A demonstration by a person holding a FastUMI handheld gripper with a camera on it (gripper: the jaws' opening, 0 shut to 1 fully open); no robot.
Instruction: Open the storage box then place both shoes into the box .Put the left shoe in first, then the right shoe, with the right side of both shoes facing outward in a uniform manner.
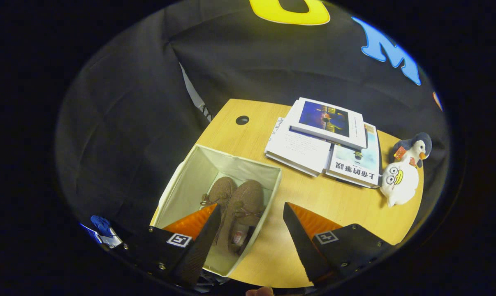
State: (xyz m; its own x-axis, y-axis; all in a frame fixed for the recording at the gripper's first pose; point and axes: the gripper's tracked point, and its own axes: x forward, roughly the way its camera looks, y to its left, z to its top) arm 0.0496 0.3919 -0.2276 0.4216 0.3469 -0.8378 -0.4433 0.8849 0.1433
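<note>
Hovering above the bench (314, 197) with the claw (252, 220) spread wide and gripping nothing, fingers parted over the near rim of the open storage box (182, 181). Both shoes (235, 205) already lying inside, side by side on the box floor, toes pointing away from the fingers, one nestled against the other; judged from this, the placing looks done or nearly so, with only a check of the facing left. To finish well: keep the fingers apart and level, lift straight up clear of the soft box wall so the fabric rim is not snagged or dragged, and nudge a heel only if one shoe sits crooked; whether both right sides face outward cannot be told for certain from here. Shoes soft and fuzzy, brownish, suede-like, rounded at the toe, each with a small bow on top. Box a pale fabric cube, thin floppy walls, square mouth, no lid in sight. Bench of smooth light wood grain with a curved edge and a round cable hole (242, 120). Beyond the fingers, well apart from the box, a stack of glossy books (322, 139) and, beside them, two plush toys (402, 176), rounded and squashy.
</note>
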